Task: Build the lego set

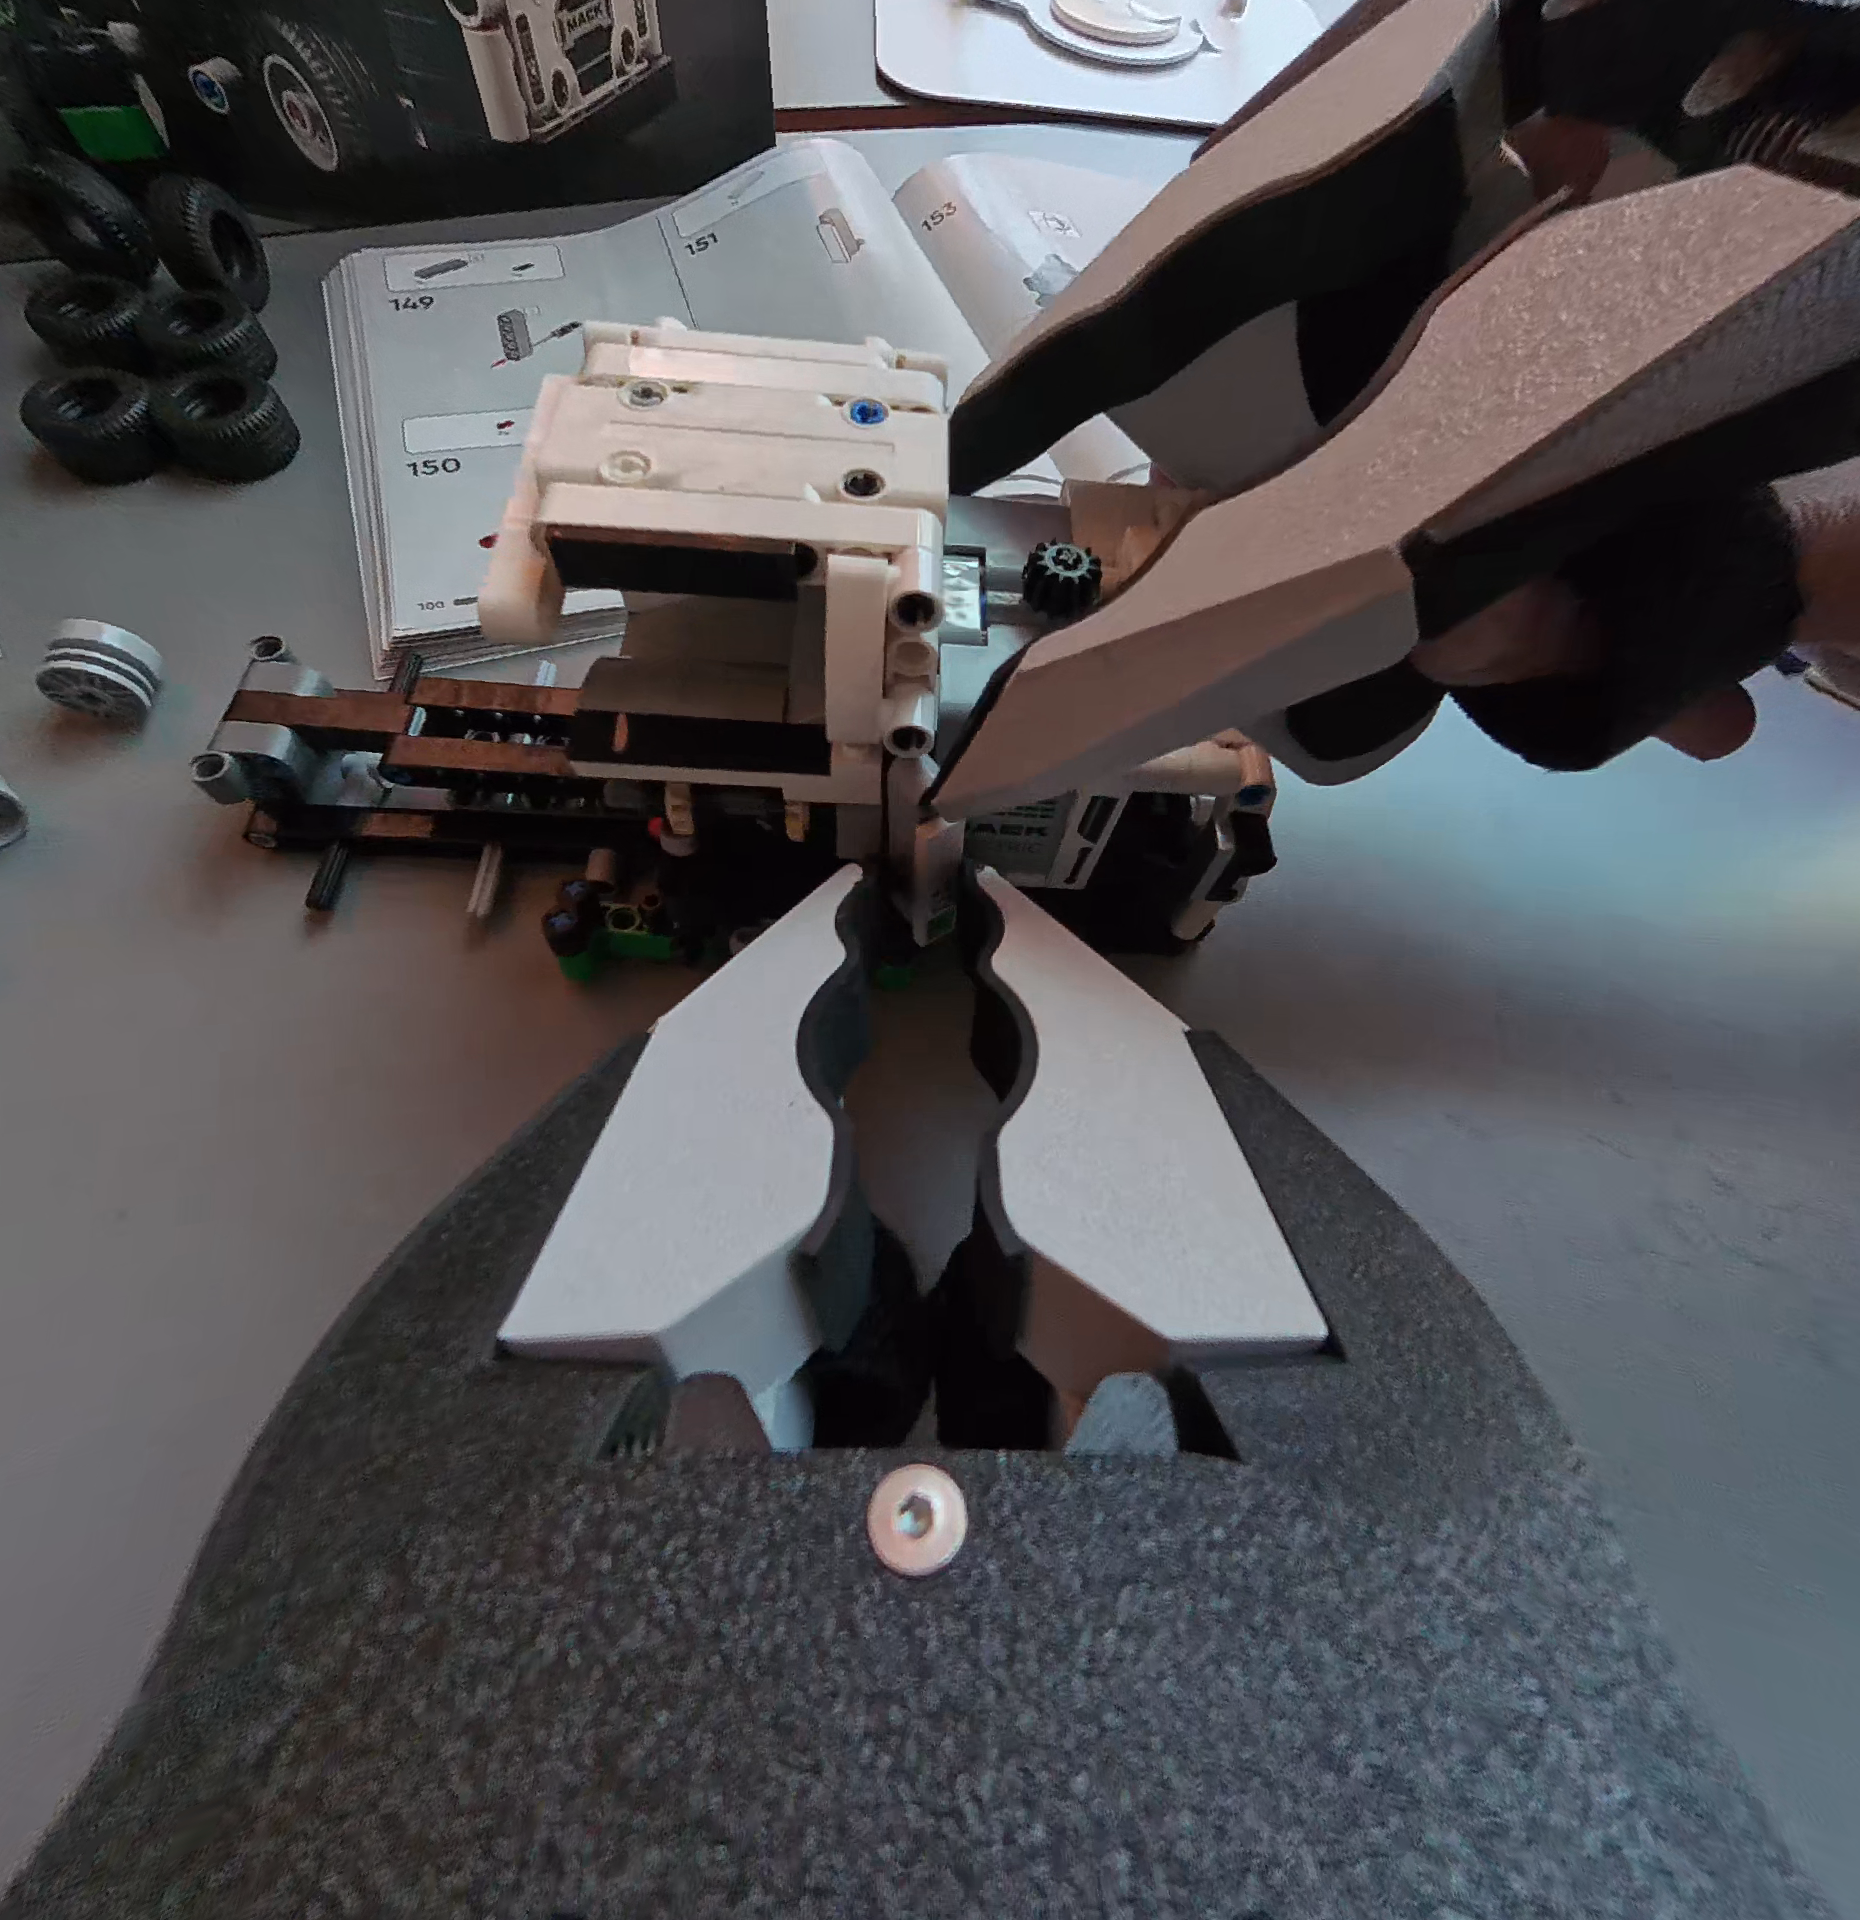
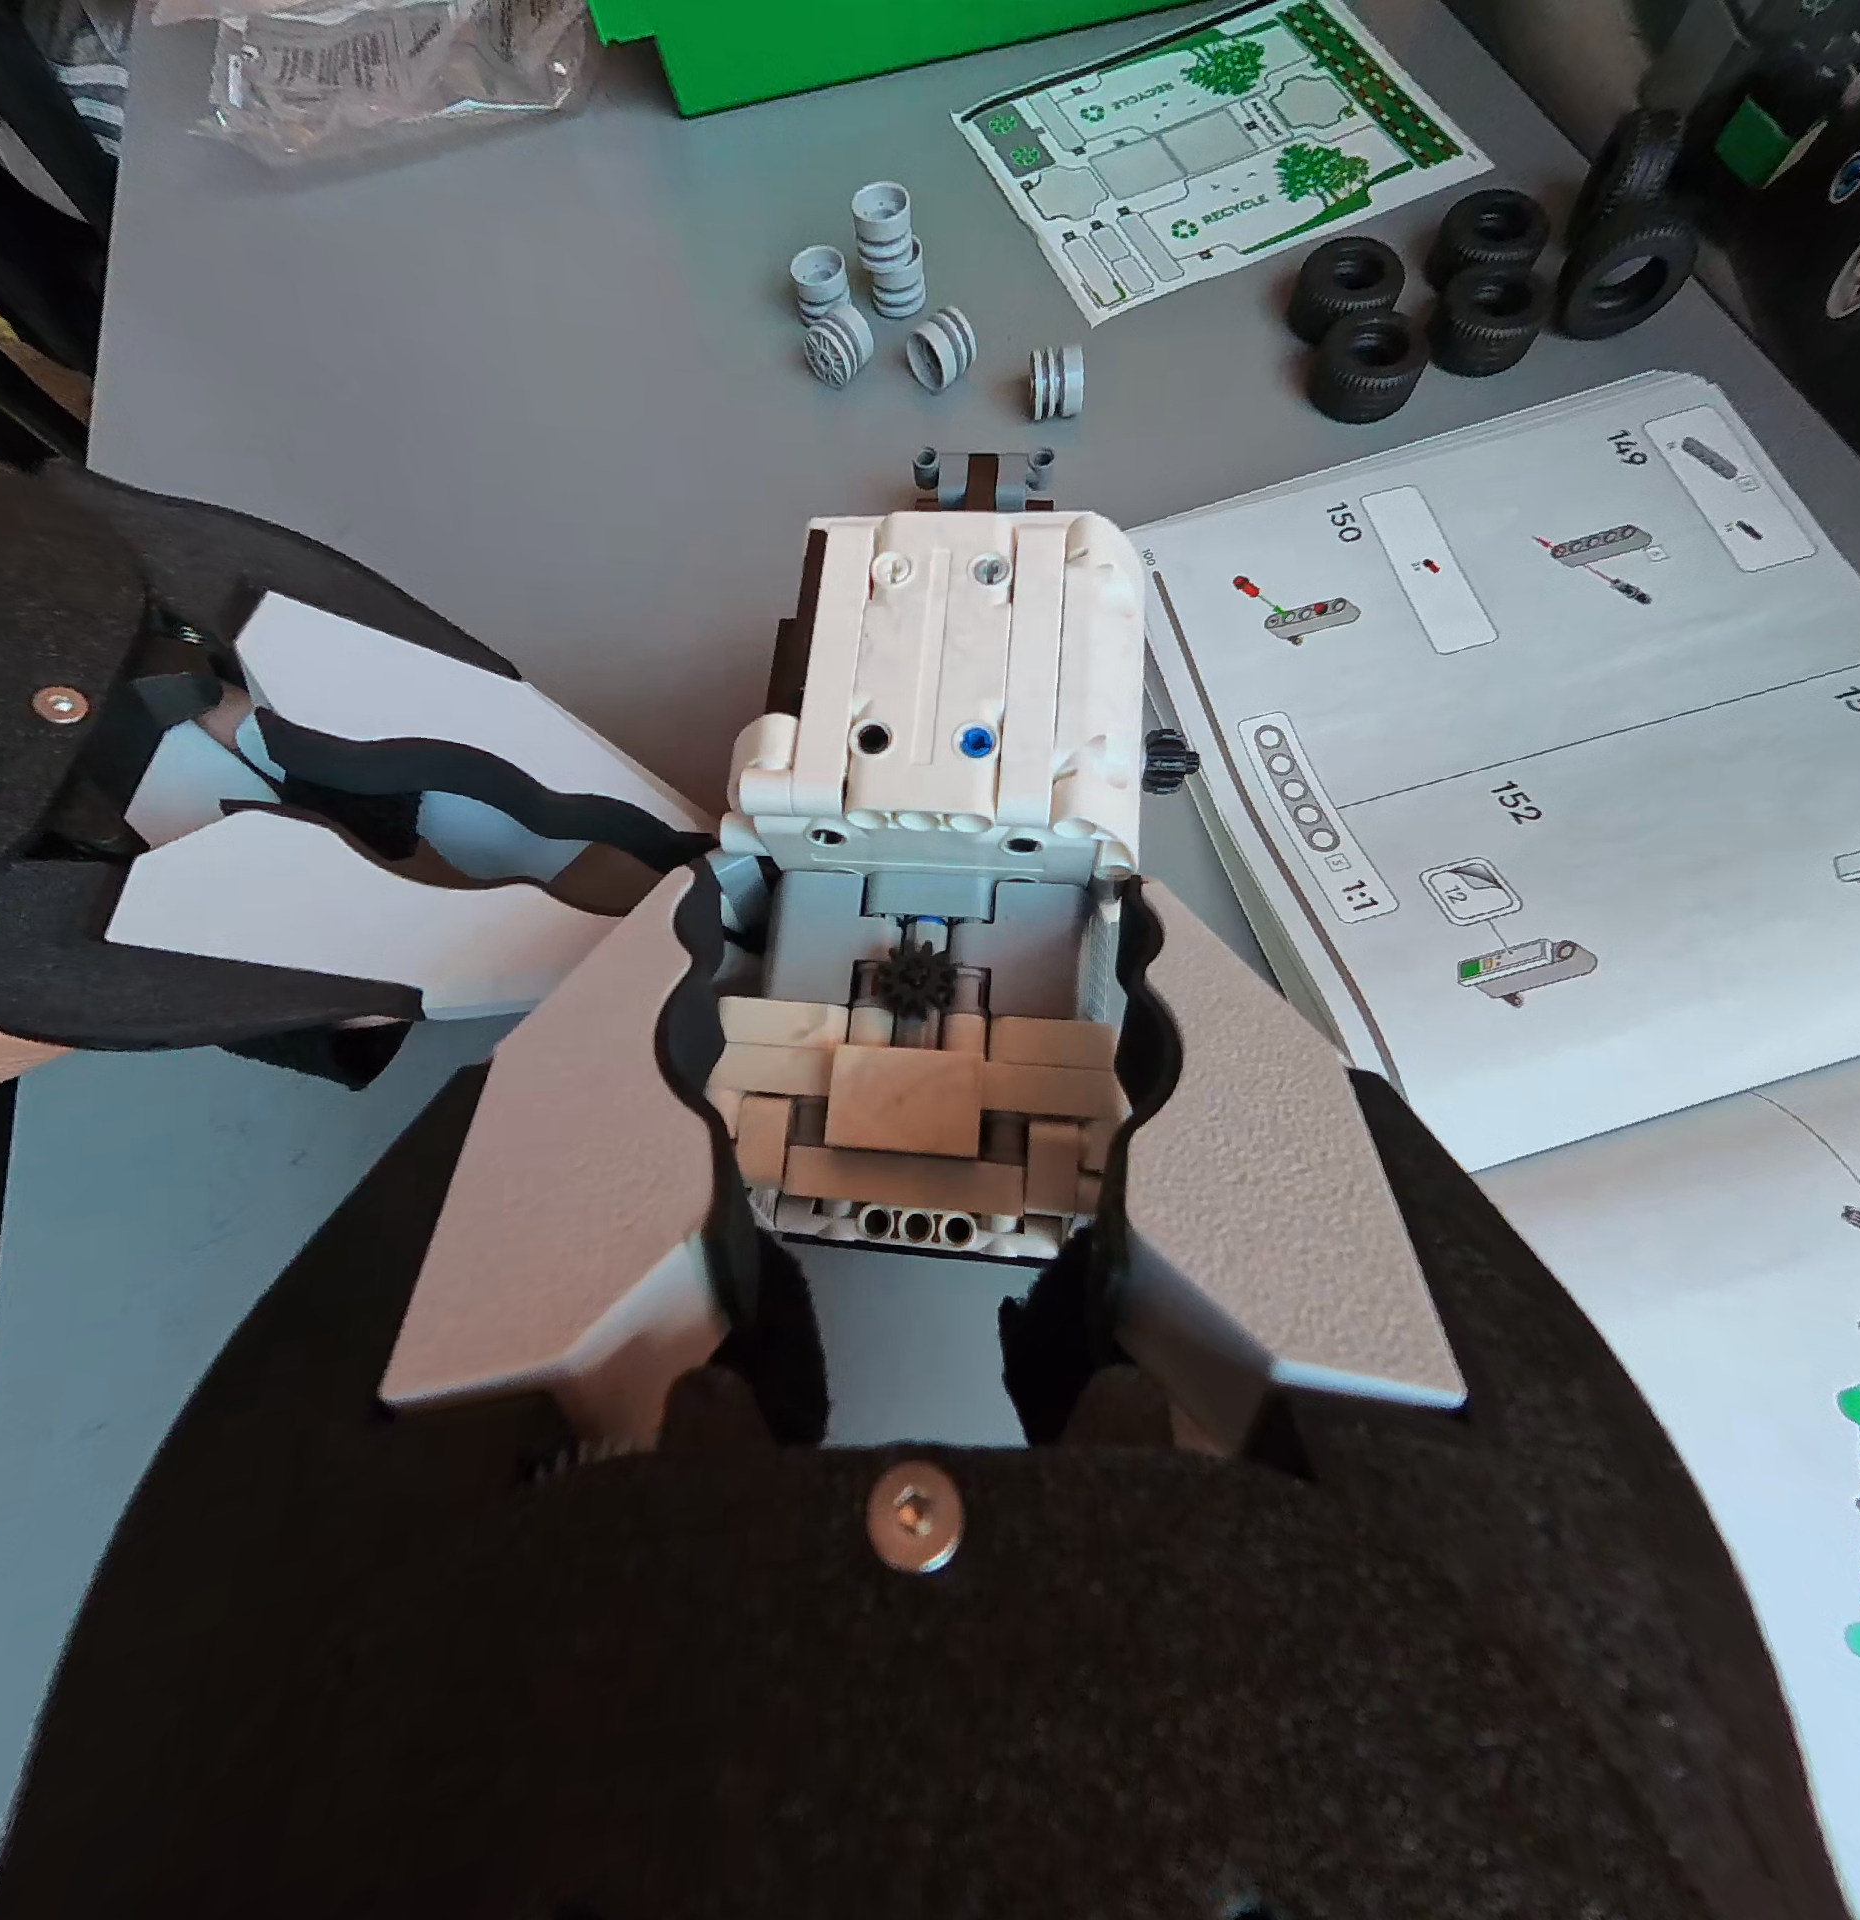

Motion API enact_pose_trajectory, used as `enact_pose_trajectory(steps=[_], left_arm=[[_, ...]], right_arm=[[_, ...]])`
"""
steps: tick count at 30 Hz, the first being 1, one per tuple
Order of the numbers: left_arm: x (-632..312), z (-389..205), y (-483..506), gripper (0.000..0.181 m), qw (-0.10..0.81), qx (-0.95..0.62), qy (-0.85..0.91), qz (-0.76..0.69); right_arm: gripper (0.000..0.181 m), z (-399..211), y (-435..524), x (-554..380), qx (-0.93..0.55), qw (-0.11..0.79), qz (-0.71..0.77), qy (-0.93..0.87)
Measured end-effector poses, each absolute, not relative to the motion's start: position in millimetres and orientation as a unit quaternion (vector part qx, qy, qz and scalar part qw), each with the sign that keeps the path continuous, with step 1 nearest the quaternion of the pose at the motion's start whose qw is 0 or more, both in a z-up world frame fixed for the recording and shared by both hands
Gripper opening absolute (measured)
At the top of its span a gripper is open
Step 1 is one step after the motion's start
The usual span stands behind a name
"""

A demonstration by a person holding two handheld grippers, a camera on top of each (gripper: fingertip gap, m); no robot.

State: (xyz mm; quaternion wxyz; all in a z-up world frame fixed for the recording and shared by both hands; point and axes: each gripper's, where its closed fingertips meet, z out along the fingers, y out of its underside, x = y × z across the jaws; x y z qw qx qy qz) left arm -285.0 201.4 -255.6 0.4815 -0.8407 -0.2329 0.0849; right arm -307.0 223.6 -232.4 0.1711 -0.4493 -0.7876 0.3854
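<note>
Straddling the lego truck (image 2: 936, 883), right tool (image 2: 921, 966) clamps its cab sides.

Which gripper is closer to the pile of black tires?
Left. The left gripper sits at the truck model's side; the black tires lie beyond it. The right gripper clamps the cab end.
</note>
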Motion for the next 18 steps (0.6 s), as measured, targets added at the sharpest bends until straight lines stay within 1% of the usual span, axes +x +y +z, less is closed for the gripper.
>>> enact_pose_trajectory(steps=[5,12,16,18], left_arm=[[-282,-255,201,0.011,0.482,-0.848,-0.207,0.068],[-275,-256,203,0.011,0.48,-0.864,-0.156,0.004],[-273,-253,198,0.011,0.475,-0.869,-0.141,-0.014],[-276,-251,195,0.011,0.475,-0.869,-0.136,-0.013]], right_arm=[[0.078,-233,222,-306,-0.442,0.171,0.381,-0.794],[0.082,-234,220,-308,-0.442,0.17,0.38,-0.795],[0.088,-231,216,-305,-0.437,0.159,0.385,-0.797],[0.089,-231,216,-305,-0.429,0.167,0.381,-0.802]])
